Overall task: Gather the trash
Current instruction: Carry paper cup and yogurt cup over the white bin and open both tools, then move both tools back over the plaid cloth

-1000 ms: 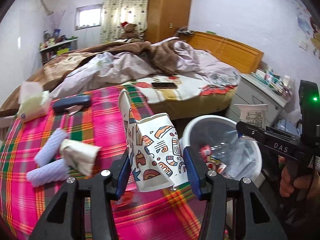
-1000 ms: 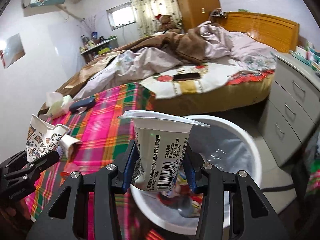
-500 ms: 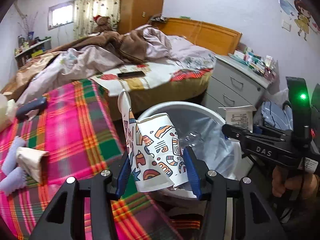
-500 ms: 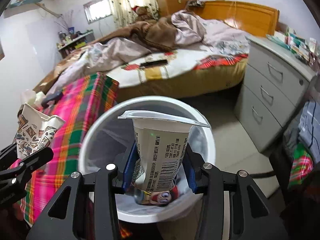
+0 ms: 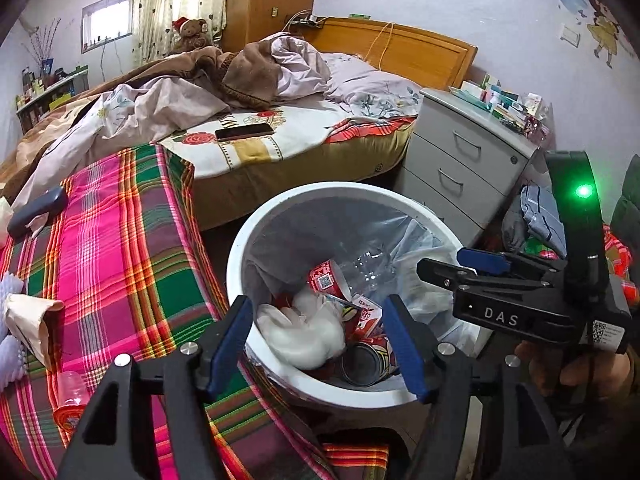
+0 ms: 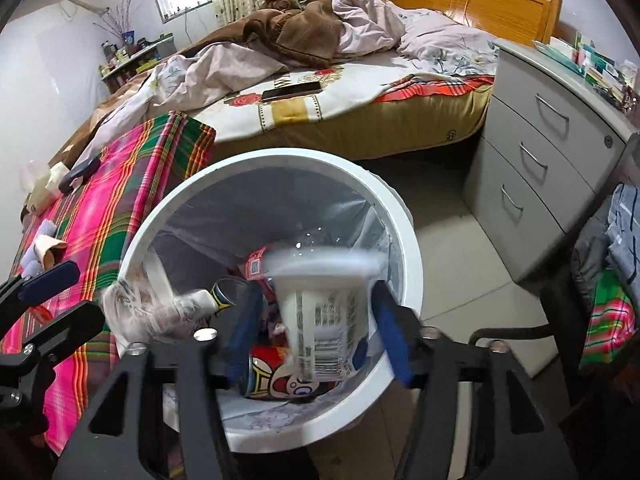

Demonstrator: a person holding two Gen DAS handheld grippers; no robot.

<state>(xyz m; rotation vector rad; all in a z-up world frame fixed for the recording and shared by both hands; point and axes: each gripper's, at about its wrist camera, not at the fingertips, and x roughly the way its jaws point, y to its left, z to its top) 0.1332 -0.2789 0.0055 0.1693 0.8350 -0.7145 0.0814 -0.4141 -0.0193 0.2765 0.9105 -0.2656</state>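
A white trash bin [image 5: 256,232] lined with clear plastic stands between the plaid table and the bed. It also shows in the right wrist view [image 6: 404,220]. Cans, wrappers and crumpled white paper [image 5: 300,328] lie in it. My left gripper [image 5: 320,340] is open and empty over the bin's near rim. My right gripper [image 6: 316,328] is open above the bin. A white yogurt cup [image 6: 324,312], blurred, drops between its fingers. A blurred patterned paper cup [image 6: 148,304] falls at the bin's left. The right gripper also shows in the left wrist view [image 5: 452,264].
A plaid-covered table [image 5: 120,248] at left holds a beige crumpled paper [image 5: 28,320], a small bottle [image 5: 72,396] and a dark case [image 5: 36,208]. A bed [image 5: 280,132] with a phone [image 5: 244,131] lies behind. A grey drawer unit [image 5: 468,168] stands at right.
Both grippers have opened over the bin. The patterned paper cup has left the left gripper and the yogurt cup has left the right one; both are dropping into the bin.
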